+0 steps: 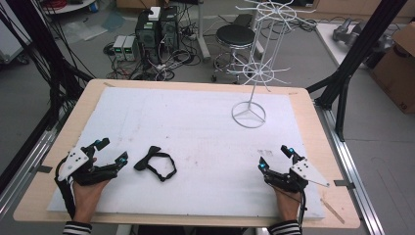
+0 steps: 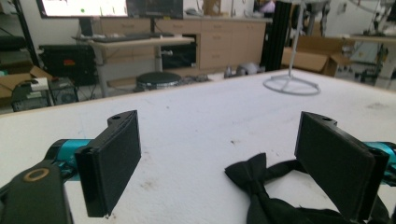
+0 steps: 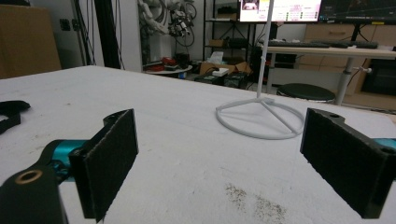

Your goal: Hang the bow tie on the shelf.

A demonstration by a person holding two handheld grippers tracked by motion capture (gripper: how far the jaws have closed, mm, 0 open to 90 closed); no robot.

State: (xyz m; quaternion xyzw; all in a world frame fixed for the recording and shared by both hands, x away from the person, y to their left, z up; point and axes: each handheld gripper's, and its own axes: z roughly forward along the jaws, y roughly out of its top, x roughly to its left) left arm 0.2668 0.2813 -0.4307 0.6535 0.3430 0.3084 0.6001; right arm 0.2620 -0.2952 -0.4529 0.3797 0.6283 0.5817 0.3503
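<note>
Both grippers wide open, bow tie loose at your left.
Your left gripper (image 1: 111,151) and right gripper (image 1: 274,156) hold nothing; the tie (image 1: 154,162) lies at 3 o'clock of the left one. Grab 1 strap and it may snag the stand (image 1: 256,58).

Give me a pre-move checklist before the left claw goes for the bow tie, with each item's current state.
1. Left claw open: ok, jaws wide apart.
2. Bow tie within reach of it: ok, lies on the white mat just right of that claw.
3. Bow tie free of both claws: ok, untouched.
4. Right claw out of the way: ok, open, far to the right.
5. Wire stand upright: ok, at the mat's far right.
6. Strap clasp state: cannot tell.
</note>
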